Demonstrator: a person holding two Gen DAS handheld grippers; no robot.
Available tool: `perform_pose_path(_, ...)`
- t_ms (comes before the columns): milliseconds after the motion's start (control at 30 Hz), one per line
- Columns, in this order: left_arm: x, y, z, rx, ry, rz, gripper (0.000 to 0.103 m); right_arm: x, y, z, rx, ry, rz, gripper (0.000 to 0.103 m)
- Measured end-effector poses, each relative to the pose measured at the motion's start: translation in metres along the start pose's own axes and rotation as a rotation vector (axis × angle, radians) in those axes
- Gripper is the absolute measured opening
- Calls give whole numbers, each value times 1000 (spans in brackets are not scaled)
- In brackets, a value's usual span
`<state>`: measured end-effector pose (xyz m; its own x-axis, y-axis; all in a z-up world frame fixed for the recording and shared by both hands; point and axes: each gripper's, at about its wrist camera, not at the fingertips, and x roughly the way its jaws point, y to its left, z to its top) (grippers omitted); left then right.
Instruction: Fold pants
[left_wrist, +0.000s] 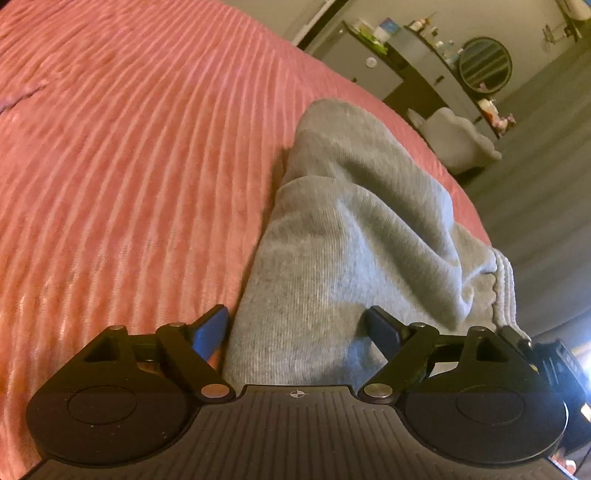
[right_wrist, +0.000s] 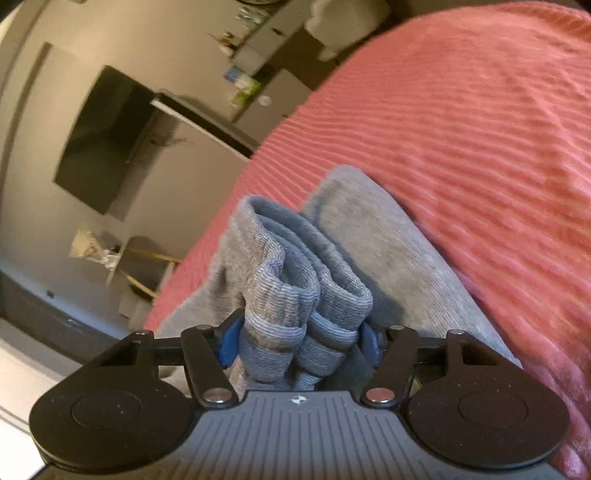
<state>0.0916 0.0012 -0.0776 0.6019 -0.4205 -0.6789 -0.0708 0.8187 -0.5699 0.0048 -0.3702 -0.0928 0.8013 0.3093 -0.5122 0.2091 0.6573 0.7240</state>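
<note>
Grey sweatpants (left_wrist: 343, 236) lie bunched on a pink ribbed bedspread (left_wrist: 129, 166). In the left wrist view my left gripper (left_wrist: 299, 332) has its jaws spread wide, with grey fabric lying between the fingers; the fabric looks loose, not pinched. In the right wrist view my right gripper (right_wrist: 299, 341) is shut on the ribbed cuffs (right_wrist: 295, 295) of the pants, which stick up bunched between the blue finger pads (right_wrist: 229, 343). More of the pants (right_wrist: 376, 236) lies behind on the bedspread (right_wrist: 480, 129). The right gripper's black body shows at the right edge of the left wrist view (left_wrist: 554, 362).
The bed edge runs close by the pants on the room side. Beyond it are a grey dresser (left_wrist: 413, 62) with bottles, a round mirror (left_wrist: 485, 64), a white chair (left_wrist: 458, 140), a wall TV (right_wrist: 107, 136) and a small table (right_wrist: 140, 266).
</note>
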Motion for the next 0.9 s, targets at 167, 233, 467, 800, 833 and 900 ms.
perform_pose_path(167, -4, -1, -2, 13, -13, 1, 88, -8, 6, 3, 24, -40, 24, 48)
perform_pose_path(233, -6, 1, -2, -8, -14, -4, 88, -26, 16, 2, 23, -99, 81, 46)
perform_pose_path(467, -3, -1, -3, 5, 6, 19, 88, -40, 10, -17, -214, -54, -213, 64)
perform_pose_path(800, -5, -3, -2, 13, 14, 29, 88, -66, 87, -23, -427, -193, -27, 53)
perform_pose_path(833, -5, -3, -2, 18, 15, 29, 88, -59, 89, -25, -441, -151, -2, 42)
perform_pose_path(900, -7, -2, -2, 12, 17, 23, 88, -38, 86, -34, -493, -63, -88, 37)
